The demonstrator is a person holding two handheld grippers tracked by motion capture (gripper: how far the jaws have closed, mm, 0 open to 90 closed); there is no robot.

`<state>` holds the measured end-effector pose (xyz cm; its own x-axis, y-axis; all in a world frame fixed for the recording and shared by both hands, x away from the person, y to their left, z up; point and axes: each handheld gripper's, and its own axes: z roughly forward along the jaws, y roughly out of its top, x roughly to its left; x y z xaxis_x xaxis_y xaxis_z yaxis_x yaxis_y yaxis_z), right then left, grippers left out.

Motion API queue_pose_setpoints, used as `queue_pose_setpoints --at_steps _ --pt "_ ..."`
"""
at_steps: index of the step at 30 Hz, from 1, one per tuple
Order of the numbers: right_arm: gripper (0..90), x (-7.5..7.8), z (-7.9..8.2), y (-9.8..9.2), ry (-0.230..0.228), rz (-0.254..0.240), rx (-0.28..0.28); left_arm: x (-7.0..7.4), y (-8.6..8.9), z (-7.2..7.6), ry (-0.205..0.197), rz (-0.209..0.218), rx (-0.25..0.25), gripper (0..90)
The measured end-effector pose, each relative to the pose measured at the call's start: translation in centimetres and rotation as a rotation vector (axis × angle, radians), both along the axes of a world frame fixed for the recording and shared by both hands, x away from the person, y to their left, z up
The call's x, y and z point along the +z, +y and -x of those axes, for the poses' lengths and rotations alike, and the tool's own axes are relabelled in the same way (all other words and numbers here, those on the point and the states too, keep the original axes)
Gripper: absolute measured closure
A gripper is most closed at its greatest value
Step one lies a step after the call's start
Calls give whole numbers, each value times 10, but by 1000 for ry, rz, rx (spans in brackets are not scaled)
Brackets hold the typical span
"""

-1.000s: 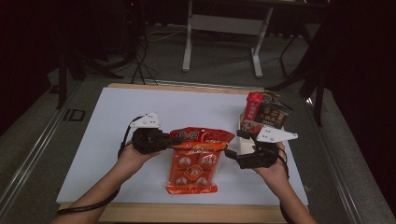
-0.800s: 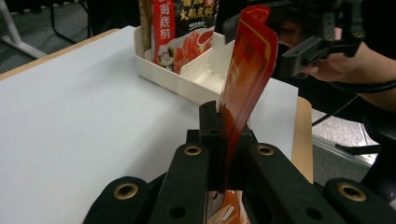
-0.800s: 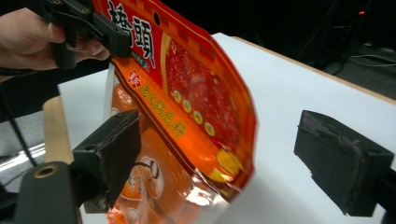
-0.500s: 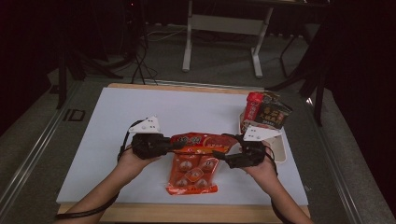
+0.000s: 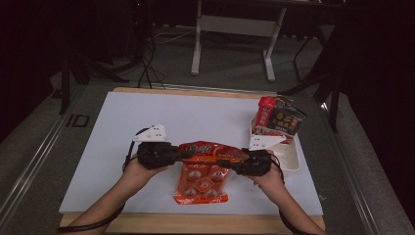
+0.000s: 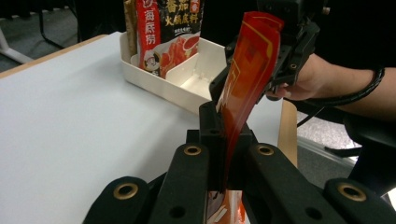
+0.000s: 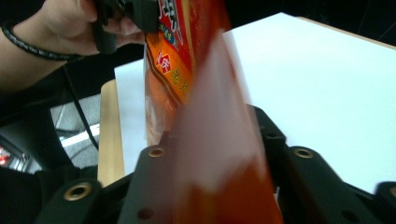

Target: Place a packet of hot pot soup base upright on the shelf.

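So the red snack bag (image 5: 203, 169) is held up at the near middle of the white table (image 5: 195, 117), its top edge stretched sideways between the two grippers while the rest hangs down toward the table's near edge. Round printed pieces can be seen on its front from the high view.

The left gripper (image 5: 183, 154) is clamped on the bag's top-left corner; in the left gripper view the red film (image 6: 245, 84) is pinched tight between the black jaws and runs away edge-on toward the other gripper (image 6: 280, 60). The right gripper (image 5: 225, 162) is closed on the top-right corner, and in the right gripper view the bag (image 7: 219, 154) is seen blurred and very close, caught between the jaws, with the left hand (image 7: 74, 23) and its gripper farther off at the top.

A white divided tray (image 5: 292, 159) is placed at the table's right side, just beside the right hand (image 5: 266, 174). Two upright packets are stood in its far compartment: a red one (image 5: 264, 113) and a dark one (image 5: 286, 120), leaning against each other. The nearer compartment (image 6: 198, 81) is seen bare in the left gripper view.

Beyond the table, a dark floor with cables and a pale metal stand (image 5: 235, 29) is visible.
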<state>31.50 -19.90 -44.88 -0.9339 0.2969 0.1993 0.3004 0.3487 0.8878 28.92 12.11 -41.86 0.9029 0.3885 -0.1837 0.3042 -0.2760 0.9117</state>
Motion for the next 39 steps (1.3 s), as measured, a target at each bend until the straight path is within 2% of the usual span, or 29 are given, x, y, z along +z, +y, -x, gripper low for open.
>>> queue_pose_setpoints --at_steps 1,2,4,8,11,13,21,23,24,26,28,30,31,33,34,35,36,37,39 --pt "734 1 0 0 19 -1 12 0 0 0 0 0 0 894" --pt "734 1 0 0 19 -1 12 0 0 0 0 1 -3 894" --pt "824 1 0 0 40 -2 27 1 -1 1 -1 -4 -3 894" --pt "894 5 3 1 37 16 32 2 -1 1 -1 -8 -3 893" --pt "899 8 5 1 38 21 32 3 -1 2 1 -3 -10 893" --pt "900 15 9 1 31 16 36 10 0 4 -11 12 -18 892" --pt "900 48 20 -1 -28 -4 17 34 3 7 -50 59 -43 874" --pt "900 55 20 -2 -36 -10 15 38 4 7 -55 85 -56 859" --pt "900 59 20 -3 -41 -19 14 39 4 7 -49 103 -60 821" --pt "900 68 21 -5 -52 -29 10 41 4 7 -66 116 -59 745" --pt "900 73 22 -6 -62 -25 9 41 4 8 -76 129 -58 608" --pt "900 79 21 -7 -70 -28 -3 41 5 8 -72 126 -36 484" --pt "900 81 21 -9 -74 -28 -14 40 6 8 -72 141 -33 424" --pt "900 86 19 -13 -74 -43 -29 39 9 8 -74 146 -1 324" --pt "900 86 19 -13 -74 -43 -29 39 9 8 -74 146 -1 277" --pt "900 89 19 -16 -74 -53 -38 37 11 7 -71 151 21 277" --pt "900 96 18 -21 -82 -64 -55 36 12 7 -59 165 28 204" --pt "900 100 18 -24 -85 -71 -67 35 13 6 -48 179 29 173" --pt "900 108 17 -31 -97 -77 -86 32 16 5 -47 178 46 132"
